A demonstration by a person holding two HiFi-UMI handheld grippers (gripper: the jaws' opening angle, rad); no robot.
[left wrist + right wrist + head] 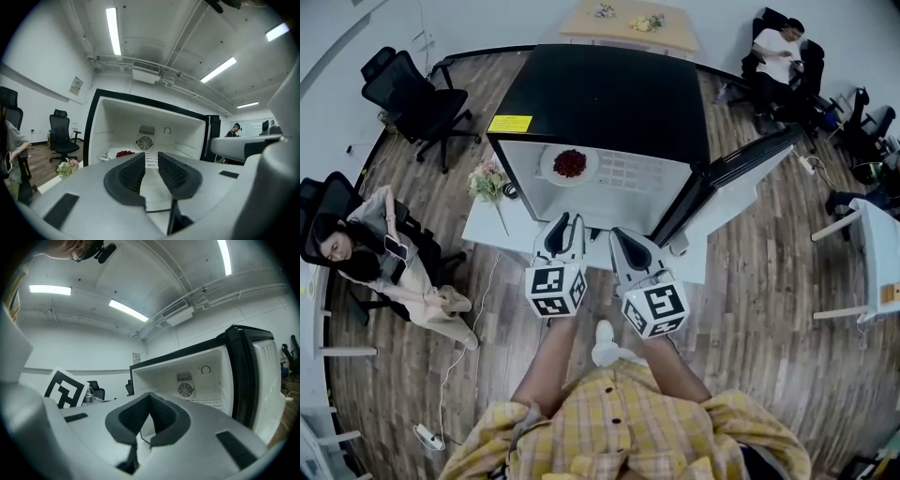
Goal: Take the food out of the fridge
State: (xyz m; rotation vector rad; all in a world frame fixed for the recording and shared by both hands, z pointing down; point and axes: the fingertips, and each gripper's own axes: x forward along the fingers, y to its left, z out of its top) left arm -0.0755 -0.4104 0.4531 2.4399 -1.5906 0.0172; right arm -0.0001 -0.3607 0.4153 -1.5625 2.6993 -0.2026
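Looking steeply down on a black fridge [609,103] with its door [741,183] swung wide to the right and the white interior showing. Holding the left gripper [566,225] just outside the fridge's mouth, jaws parted by a narrow gap and gripping nothing. Holding the right gripper [625,239] close beside it, also outside the opening, jaw tips pressed together on nothing. Pointing both toward the inside, with a white plate [549,167] lying on the shelf at the left, ahead of the left gripper's tips and touching neither tool. Seeing red food [570,163] heaped at the middle of that plate. Catching only a low sliver of plate and food in the left gripper view, partly cut off behind the left jaw; not making them out in the right gripper view. Not managing to tell what kind of red food it is.
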